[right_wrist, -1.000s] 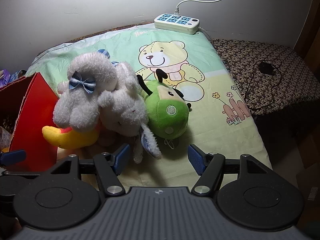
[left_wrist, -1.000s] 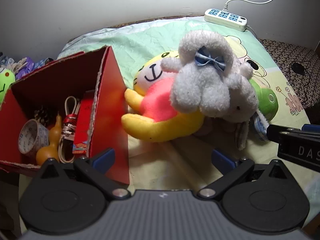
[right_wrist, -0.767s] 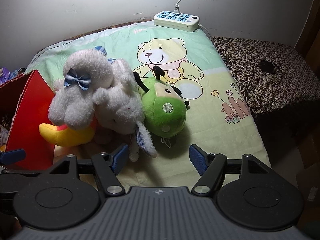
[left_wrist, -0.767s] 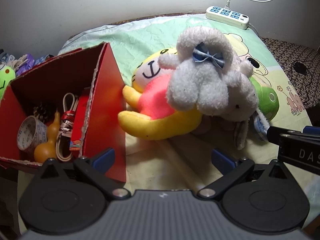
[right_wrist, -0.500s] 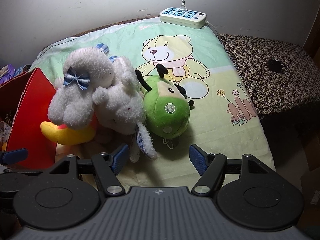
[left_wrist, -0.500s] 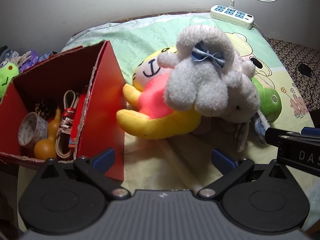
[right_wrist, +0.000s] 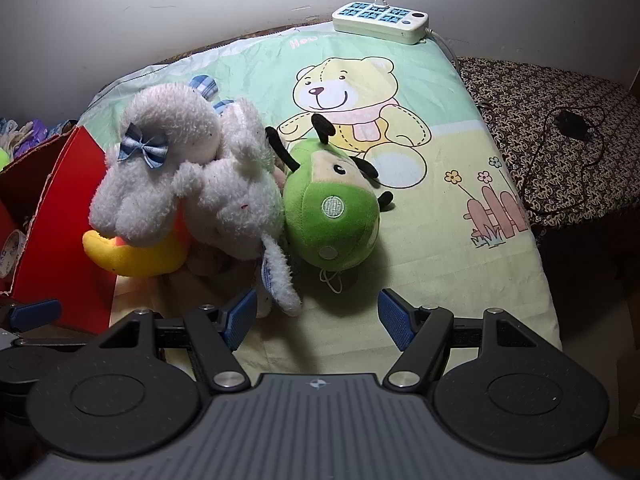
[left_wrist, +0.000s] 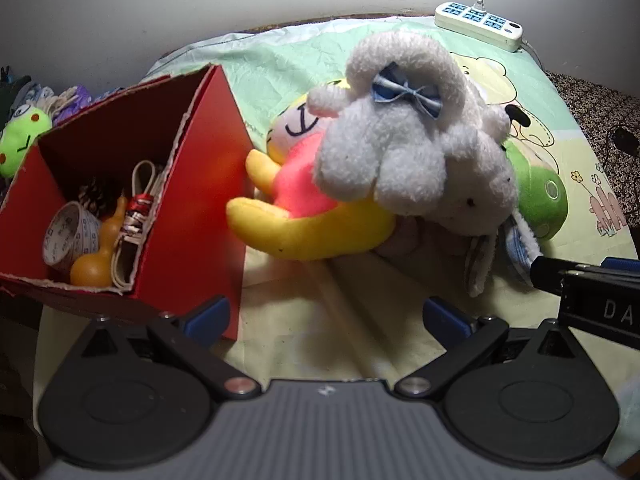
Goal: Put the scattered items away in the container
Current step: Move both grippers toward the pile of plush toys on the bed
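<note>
Your right gripper (right_wrist: 314, 316) reads "DA" on its side; the rest is cut off. Both it and your left gripper (left_wrist: 326, 316) gape wide, empty. Beside the red box (left_wrist: 200, 200), the grey plush (left_wrist: 400, 152) overlies the yellow plush (left_wrist: 312, 232).

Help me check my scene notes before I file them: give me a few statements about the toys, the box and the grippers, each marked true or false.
1. The red box already holds a small orange gourd. True.
2. The grey plush with a blue bow lies on top of the yellow plush. True.
3. The green plush is inside the box. False: it lies on the bear-print cloth.
4. The right gripper is clamped on the green plush. False: its jaws are open and hold nothing.
5. The power strip sits by the wall. True.
</note>
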### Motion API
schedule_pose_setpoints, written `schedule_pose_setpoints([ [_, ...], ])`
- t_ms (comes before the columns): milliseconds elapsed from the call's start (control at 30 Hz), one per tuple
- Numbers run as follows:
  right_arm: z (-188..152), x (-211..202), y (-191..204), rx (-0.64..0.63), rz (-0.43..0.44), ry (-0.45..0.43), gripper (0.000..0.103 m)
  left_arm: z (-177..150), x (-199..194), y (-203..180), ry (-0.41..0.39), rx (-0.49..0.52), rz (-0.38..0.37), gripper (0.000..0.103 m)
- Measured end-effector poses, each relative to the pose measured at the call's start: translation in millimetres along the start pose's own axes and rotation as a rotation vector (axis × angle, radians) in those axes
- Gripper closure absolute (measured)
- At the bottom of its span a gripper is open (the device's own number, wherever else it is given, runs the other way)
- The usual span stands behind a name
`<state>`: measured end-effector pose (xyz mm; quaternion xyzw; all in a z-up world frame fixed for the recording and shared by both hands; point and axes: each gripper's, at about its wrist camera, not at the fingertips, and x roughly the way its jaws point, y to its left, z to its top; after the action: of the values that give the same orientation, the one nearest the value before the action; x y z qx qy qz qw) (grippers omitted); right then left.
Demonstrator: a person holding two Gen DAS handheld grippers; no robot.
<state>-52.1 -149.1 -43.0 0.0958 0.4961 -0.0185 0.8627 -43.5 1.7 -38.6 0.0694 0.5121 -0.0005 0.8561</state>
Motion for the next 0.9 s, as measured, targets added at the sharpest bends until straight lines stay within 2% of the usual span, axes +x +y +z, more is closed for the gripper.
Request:
schedule_pose_setpoints([
  [500,-4.4,-3.4,-13.4,-0.018,0.058,0.004,0.035,-12.1,-4.2,-8.6,0.022,0.001,0.029,0.0],
  [667,-0.1,-12.1,-17.2,-0.042,0.094,-0.023,0.045,-11.3,-9.9,-6.3,0.001,-0.005,0.007,0.0],
  [900,17.4,-27.0,-32.0,-0.038,0.105,-0.107,0.046,-1.2,-21.6,7.9,-0.06,-0.035,-0.076,0.001],
])
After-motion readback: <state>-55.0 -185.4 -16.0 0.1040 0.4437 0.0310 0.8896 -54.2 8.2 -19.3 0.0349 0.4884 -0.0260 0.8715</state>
